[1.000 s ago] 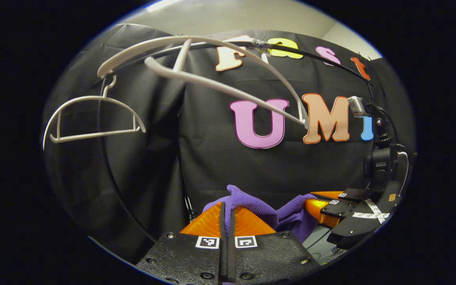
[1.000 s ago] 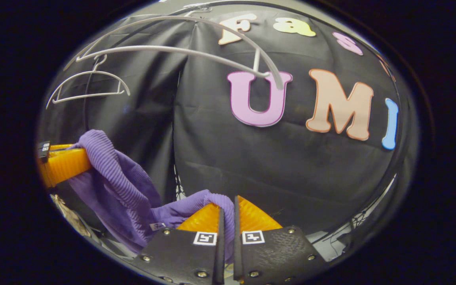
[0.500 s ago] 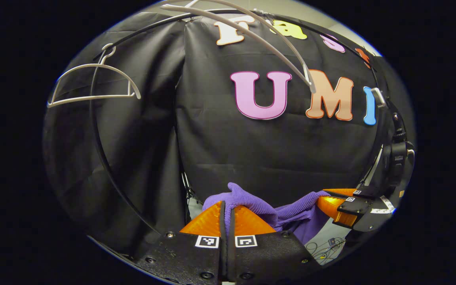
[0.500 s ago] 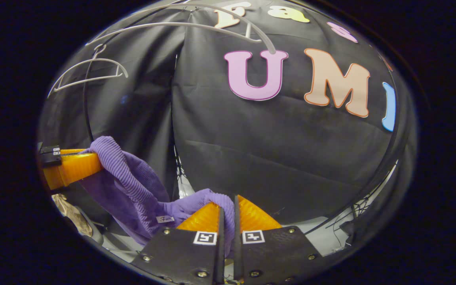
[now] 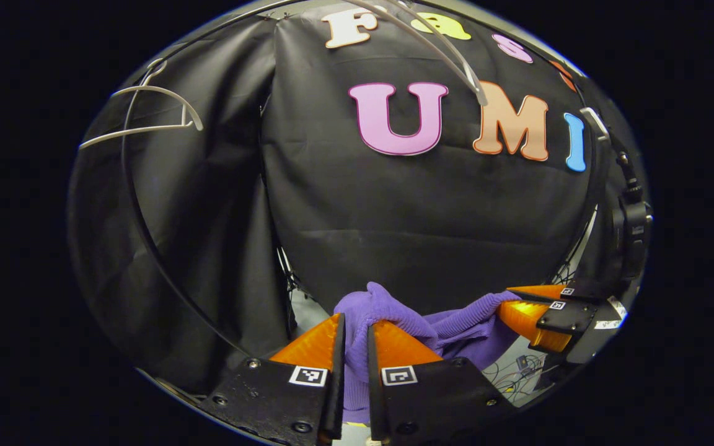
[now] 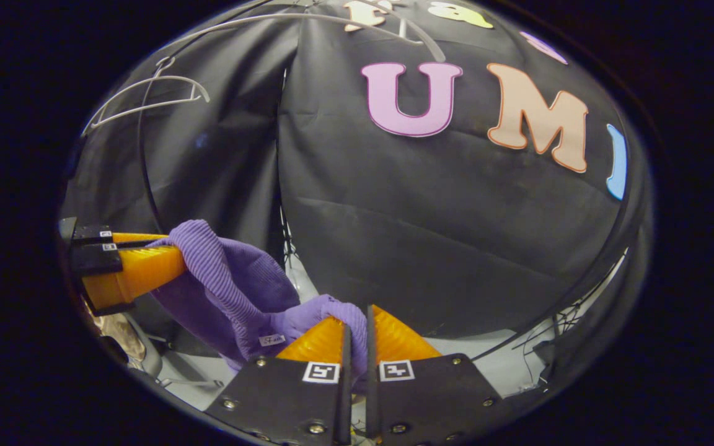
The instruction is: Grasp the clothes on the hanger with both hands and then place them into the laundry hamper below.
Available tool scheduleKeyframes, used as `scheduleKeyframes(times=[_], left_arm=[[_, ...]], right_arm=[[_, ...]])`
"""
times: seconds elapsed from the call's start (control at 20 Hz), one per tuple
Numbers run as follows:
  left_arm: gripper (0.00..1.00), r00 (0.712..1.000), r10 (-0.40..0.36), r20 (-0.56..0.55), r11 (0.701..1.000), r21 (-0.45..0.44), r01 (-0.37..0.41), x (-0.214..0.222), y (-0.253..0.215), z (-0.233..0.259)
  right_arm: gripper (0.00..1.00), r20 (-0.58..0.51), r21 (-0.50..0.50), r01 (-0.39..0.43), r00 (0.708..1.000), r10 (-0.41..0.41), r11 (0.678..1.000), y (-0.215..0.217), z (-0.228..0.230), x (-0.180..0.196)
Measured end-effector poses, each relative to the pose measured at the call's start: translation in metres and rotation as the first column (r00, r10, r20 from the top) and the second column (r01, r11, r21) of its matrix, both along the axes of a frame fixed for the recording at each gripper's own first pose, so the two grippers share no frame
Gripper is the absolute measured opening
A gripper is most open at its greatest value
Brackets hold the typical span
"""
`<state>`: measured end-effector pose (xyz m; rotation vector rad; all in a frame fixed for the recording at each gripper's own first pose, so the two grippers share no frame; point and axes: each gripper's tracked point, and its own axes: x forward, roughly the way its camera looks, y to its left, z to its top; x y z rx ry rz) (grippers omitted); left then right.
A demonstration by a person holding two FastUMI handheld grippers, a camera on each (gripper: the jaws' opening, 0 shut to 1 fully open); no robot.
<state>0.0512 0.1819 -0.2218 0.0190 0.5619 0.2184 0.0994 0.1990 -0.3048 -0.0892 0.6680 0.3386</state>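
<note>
Purple knit garment (image 5: 437, 325) hangs slack between the two grippers, off the hanger, well below the rail and not yet in any hamper, which I can't make out in these views. Left gripper (image 5: 355, 325) has its jaws nearly closed with a fold of the cloth pinched between the orange fingers (image 5: 313, 344); the gap looks a bit loose, so the grip may be easing. Right gripper (image 6: 355, 325) is clamped narrow on the other end of the garment (image 6: 233, 291), cloth bunched over its fingertip. Two-point hold likely keeps the fabric spread and off the floor while it is carried down. Empty white hanger (image 5: 146, 114) sits on the black rail (image 5: 140, 229) at upper left, another bare hanger arm (image 5: 450, 52) above. Black cloth wall (image 5: 406, 210) behind; cables on the floor (image 5: 518, 365) lower right.
</note>
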Motion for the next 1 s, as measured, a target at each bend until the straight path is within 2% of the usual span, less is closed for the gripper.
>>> scheduleKeyframes(times=[0.1,0.2,0.25,0.35,0.5,0.6,0.7,0.8,0.85,1.0], left_arm=[[0.22,1.000,0.002,-0.030,1.000,-0.007,-0.002,-0.001,-0.003,-0.010],[0.44,0.999,0.001,-0.051,1.000,-0.008,-0.001,-0.001,-0.006,-0.015],[0.41,0.998,0.003,-0.065,1.000,-0.004,-0.004,0.000,-0.006,-0.019],[0.51,0.996,0.009,-0.091,1.000,0.004,-0.009,0.000,-0.006,-0.027],[0.55,0.991,0.028,-0.132,1.000,0.013,-0.027,-0.009,0.001,-0.040],[0.67,0.991,0.040,-0.131,0.999,0.028,-0.037,-0.013,0.006,-0.043],[0.72,0.993,0.040,-0.113,0.998,0.042,-0.035,-0.010,0.006,-0.035],[0.68,0.994,0.036,-0.099,0.999,0.043,-0.032,-0.006,0.007,-0.027],[0.71,0.995,0.034,-0.094,0.999,0.042,-0.030,-0.006,0.005,-0.026],[0.71,0.998,0.017,-0.067,0.999,0.047,-0.014,-0.002,0.002,-0.015]], right_arm=[[0.11,-0.027,-0.013,-0.010,1.000,0.010,1.000,-0.001,-0.010,-0.005],[0.13,-0.049,-0.016,-0.017,0.999,0.017,1.000,-0.001,-0.018,-0.007],[0.17,-0.057,-0.019,-0.016,0.998,0.015,1.000,-0.002,-0.020,-0.010],[0.19,-0.067,-0.013,-0.016,0.998,0.015,1.000,-0.002,-0.020,-0.013],[0.22,-0.051,-0.004,-0.010,0.999,0.010,1.000,-0.003,-0.017,-0.011],[0.22,-0.043,-0.004,-0.007,0.999,0.007,1.000,-0.004,-0.012,-0.012],[0.22,-0.042,0.000,-0.007,0.999,0.007,1.000,-0.003,-0.011,-0.012],[0.22,-0.039,0.003,-0.006,0.999,0.006,1.000,-0.002,-0.010,-0.012],[0.22,-0.038,0.005,-0.005,0.999,0.005,1.000,-0.002,-0.009,-0.012],[0.22,-0.018,0.016,0.005,1.000,-0.004,1.000,-0.003,0.001,-0.012]])
